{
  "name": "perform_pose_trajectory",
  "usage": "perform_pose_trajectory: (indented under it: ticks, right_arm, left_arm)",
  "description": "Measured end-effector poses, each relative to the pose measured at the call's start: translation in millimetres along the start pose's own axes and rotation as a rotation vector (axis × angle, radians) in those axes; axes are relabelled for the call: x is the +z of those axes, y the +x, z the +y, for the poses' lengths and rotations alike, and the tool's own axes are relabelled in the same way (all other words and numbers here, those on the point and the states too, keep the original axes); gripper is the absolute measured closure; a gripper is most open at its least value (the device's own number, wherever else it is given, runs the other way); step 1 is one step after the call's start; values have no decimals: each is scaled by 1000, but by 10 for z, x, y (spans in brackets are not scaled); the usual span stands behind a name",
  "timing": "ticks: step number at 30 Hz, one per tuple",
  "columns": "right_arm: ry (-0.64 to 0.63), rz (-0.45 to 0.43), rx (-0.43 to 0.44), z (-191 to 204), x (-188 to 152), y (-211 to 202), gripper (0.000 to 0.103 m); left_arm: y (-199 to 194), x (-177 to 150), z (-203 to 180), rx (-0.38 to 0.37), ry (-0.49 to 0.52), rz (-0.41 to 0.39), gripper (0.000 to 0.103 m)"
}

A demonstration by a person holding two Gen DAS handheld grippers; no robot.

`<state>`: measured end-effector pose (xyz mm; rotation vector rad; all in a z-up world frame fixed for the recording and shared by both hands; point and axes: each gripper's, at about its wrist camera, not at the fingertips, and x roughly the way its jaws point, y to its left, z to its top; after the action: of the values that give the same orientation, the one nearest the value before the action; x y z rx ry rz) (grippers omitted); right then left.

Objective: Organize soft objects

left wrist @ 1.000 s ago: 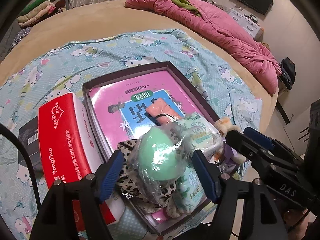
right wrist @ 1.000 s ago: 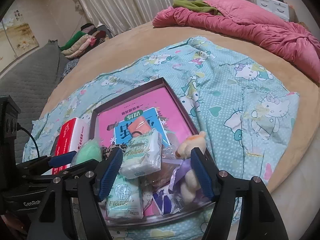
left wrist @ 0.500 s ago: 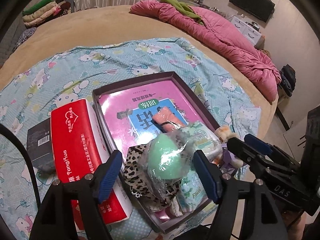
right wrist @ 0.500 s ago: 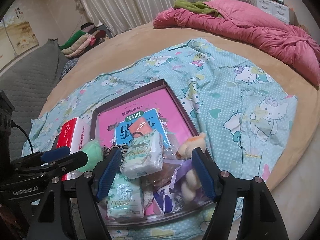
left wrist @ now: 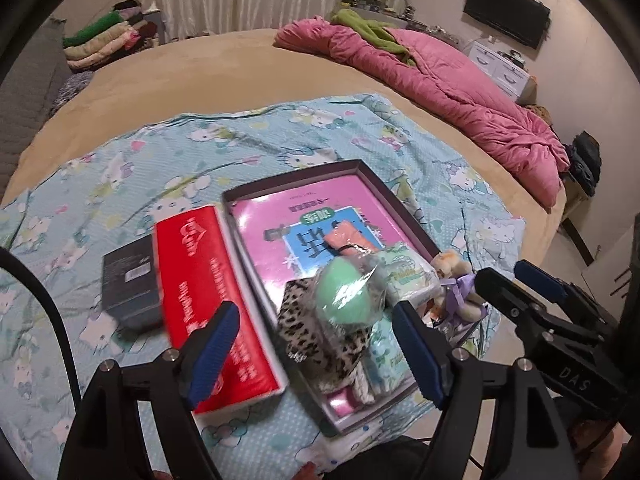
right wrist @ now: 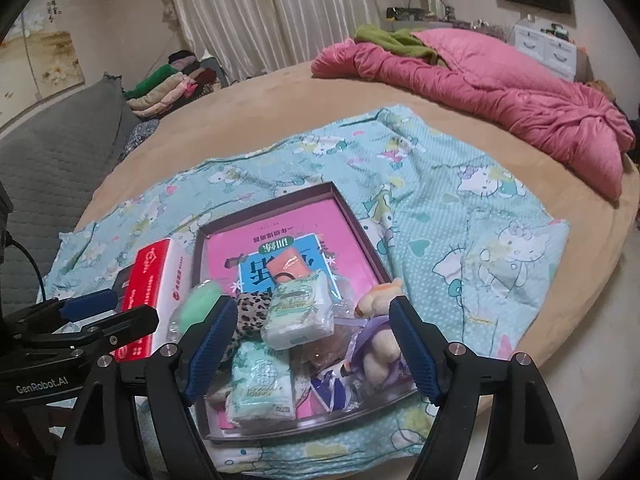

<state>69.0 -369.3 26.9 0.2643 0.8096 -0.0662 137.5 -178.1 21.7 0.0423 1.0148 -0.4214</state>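
- Shallow tray [right wrist: 362, 222] on the bed's cartoon sheet [right wrist: 460, 200] holds a pink book [right wrist: 280, 236].
- Piled at its near end: tissue packs [right wrist: 298, 316], leopard cloth [left wrist: 320, 332], green sponge [left wrist: 344, 296], perhaps a plush toy [right wrist: 378, 344].
- Left gripper [left wrist: 320, 354] and right gripper [right wrist: 310, 346]: jaws just widening, apart, empty.

- At the bottom of the frame our left gripper [left wrist: 316, 354] has just been widening its jaws, with nothing gripped between them.
- Centre frame, we see a shallow box [left wrist: 400, 200] lined with a pink book [left wrist: 280, 216].
- A wrapped green ball [left wrist: 346, 294] sits on leopard-print fabric [left wrist: 308, 332] at its lower end.
- Left of the box lies a red tissue pack [left wrist: 200, 264].
- Our right gripper [left wrist: 516, 284] enters at lower right.
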Motion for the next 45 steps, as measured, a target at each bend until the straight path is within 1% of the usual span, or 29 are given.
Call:
perform_pose_trajectory:
  ticks: [3, 11, 14, 21, 26, 30, 37, 45]
  right_arm:
    - [6, -2, 16, 57, -79, -109, 22]
    - [-38, 3, -9, 247, -325, -361, 22]
    - [-53, 10, -14, 293, -426, -446, 22]
    - [-96, 48, -19, 402, -671, -543, 22]
    - [-83, 68, -7, 458, -835, -614, 22]
    - [-91, 57, -28, 502, -907, -684, 22]
    - [-99, 22, -49, 543, -928, -802, 22]
    - [-99, 36, -40, 578, -964, -794, 22]
  left_arm:
    - [-104, -132, 35, 14, -20, -2, 23]
    - [-316, -475, 81, 60, -27, 2, 22]
    - [-406, -596, 120, 83, -39, -7, 20]
    - [-598, -863, 199, 94, -79, -28, 19]
    - [-658, -1052, 177, 111, -83, -19, 19]
    - [-697, -1182, 169, 110, -100, -2, 19]
    - [-776, -1262, 145, 138, -102, -5, 19]
    - [-809, -1264, 131, 151, -98, -7, 19]
